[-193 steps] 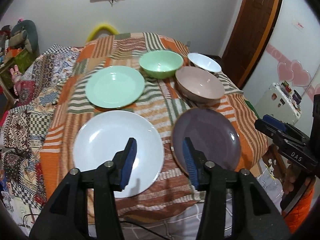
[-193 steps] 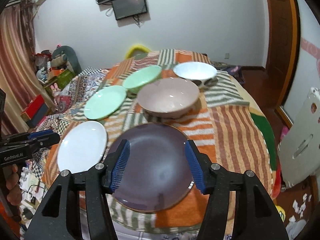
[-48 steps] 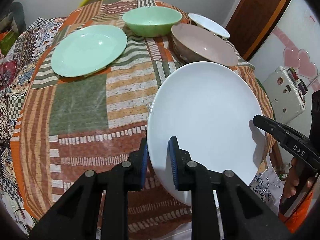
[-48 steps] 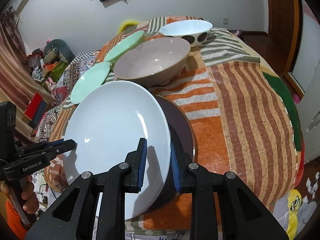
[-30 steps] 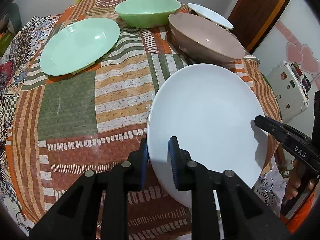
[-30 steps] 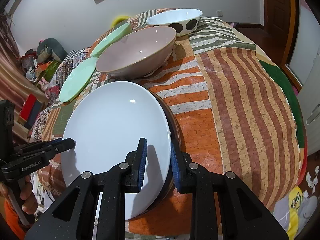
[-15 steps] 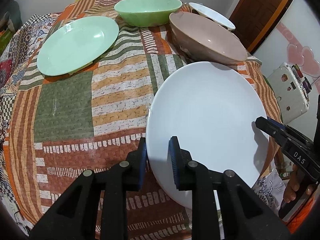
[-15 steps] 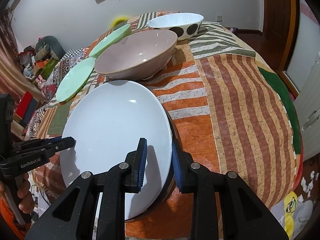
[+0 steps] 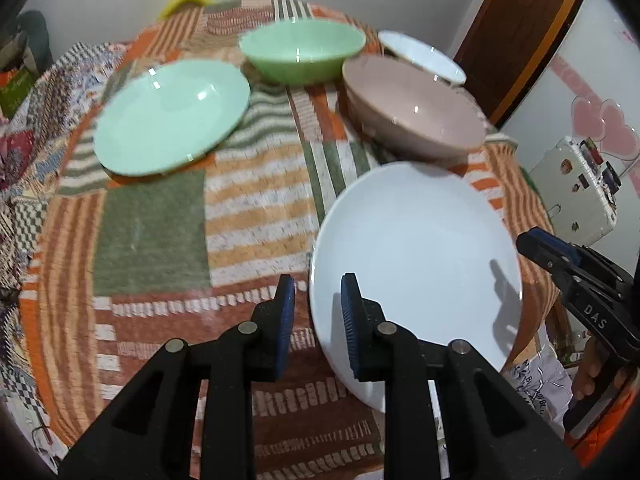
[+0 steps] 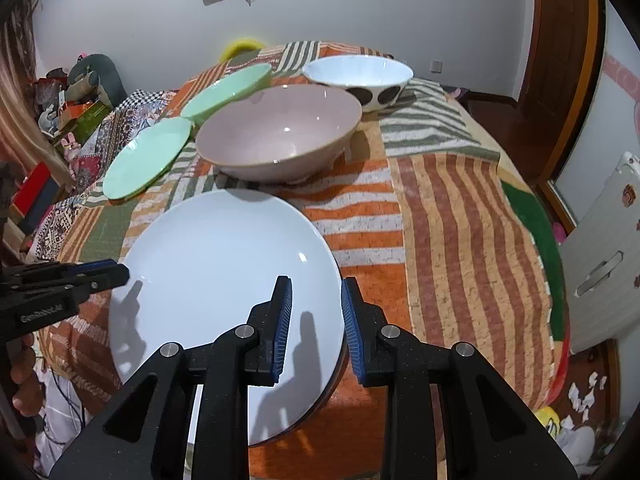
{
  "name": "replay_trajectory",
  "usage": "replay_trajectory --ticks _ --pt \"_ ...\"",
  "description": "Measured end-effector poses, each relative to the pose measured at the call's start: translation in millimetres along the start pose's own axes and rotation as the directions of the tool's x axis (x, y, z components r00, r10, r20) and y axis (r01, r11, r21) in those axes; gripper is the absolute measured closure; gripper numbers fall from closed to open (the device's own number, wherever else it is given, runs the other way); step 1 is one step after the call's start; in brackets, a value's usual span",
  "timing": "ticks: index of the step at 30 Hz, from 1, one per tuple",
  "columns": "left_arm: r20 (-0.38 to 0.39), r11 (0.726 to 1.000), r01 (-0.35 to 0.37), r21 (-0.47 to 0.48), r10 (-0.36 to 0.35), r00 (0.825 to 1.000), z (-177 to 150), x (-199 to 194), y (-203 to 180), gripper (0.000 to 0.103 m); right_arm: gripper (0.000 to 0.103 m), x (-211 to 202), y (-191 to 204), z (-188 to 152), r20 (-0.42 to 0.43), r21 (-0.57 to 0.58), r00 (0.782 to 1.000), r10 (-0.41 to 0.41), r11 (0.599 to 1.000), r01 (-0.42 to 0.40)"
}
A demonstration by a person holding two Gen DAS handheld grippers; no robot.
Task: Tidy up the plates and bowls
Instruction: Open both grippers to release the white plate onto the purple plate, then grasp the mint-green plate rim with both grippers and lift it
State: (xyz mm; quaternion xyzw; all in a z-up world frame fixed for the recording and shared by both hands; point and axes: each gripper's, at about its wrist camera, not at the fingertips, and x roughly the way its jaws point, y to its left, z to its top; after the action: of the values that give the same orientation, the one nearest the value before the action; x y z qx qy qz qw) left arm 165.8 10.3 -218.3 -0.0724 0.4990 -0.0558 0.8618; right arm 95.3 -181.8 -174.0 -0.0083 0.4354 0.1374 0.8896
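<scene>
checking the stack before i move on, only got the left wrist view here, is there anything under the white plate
Observer: Yes. In the right wrist view the rim of a dark plate shows just below the white plate along its near right edge, so the white one lies on top of it.
Operator: ok and that far white bowl, is it plain
Observer: No. The white bowl has large dark dots around its outside.
</scene>
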Motion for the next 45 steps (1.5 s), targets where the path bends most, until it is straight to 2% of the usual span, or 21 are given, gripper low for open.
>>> replay_trajectory --ticks 5,6,8,11,13,16,27,34,38,39,43,45 --pt "0.074 1.000 -0.003 0.006 0.003 0.997 1.7 -33.4 11.7 0.073 0.077 -13.1 10.9 6.4 0.030 -0.012 0.999 0.020 1.000 -0.019" --pt "0.088 1.000 -0.009 0.006 0.009 0.996 2.0 -39.0 15.0 0.070 0.074 -15.4 14.8 8.0 0.037 -0.017 0.999 0.029 0.999 -0.028" --pt "0.120 1.000 -0.026 -0.001 0.026 0.992 3.4 -50.5 24.0 0.057 0.069 -17.0 22.9 11.4 0.049 -0.029 0.998 0.040 0.999 -0.039" --pt "0.162 0.998 -0.054 -0.021 0.056 0.985 4.6 -63.9 40.3 0.048 0.062 -18.0 38.3 18.2 0.058 -0.053 0.996 0.064 0.997 -0.061" --pt "0.180 0.997 -0.072 -0.039 0.078 0.981 6.5 -69.8 52.0 0.043 0.050 -16.4 47.6 22.7 0.062 -0.062 0.995 0.082 0.995 -0.078" --pt "0.195 0.992 -0.095 -0.078 0.109 0.975 11.9 -72.8 76.3 0.039 0.048 -10.8 63.1 30.7 0.062 -0.082 0.992 0.108 0.991 -0.102" --pt "0.178 0.972 -0.143 -0.189 0.177 0.968 36.2 -47.0 157.8 0.038 0.048 36.3 120.3 63.6 0.017 -0.150 0.988 0.154 0.977 -0.150" --pt "0.169 0.968 -0.147 -0.205 0.183 0.968 57.8 -15.9 195.2 0.038 0.048 74.2 140.6 87.9 -0.022 -0.132 0.985 0.172 0.976 -0.174" --pt "0.176 0.970 -0.144 -0.197 0.180 0.968 73.1 1.8 209.2 0.040 0.048 92.9 148.9 99.4 -0.024 -0.126 0.989 0.144 0.981 -0.146" --pt "0.178 0.970 -0.144 -0.195 0.179 0.968 76.3 5.7 211.7 0.041 0.048 97.1 150.9 101.8 -0.027 -0.128 0.990 0.137 0.982 -0.140" --pt "0.155 0.972 -0.133 -0.194 0.164 0.974 90.7 25.3 222.8 0.060 0.049 115.2 158.7 110.1 -0.050 -0.135 0.990 0.129 0.982 -0.135" --pt "0.150 0.971 -0.136 -0.197 0.167 0.975 97.4 34.7 228.3 0.068 0.057 124.2 159.9 112.9 -0.070 -0.125 0.988 0.138 0.981 -0.146"
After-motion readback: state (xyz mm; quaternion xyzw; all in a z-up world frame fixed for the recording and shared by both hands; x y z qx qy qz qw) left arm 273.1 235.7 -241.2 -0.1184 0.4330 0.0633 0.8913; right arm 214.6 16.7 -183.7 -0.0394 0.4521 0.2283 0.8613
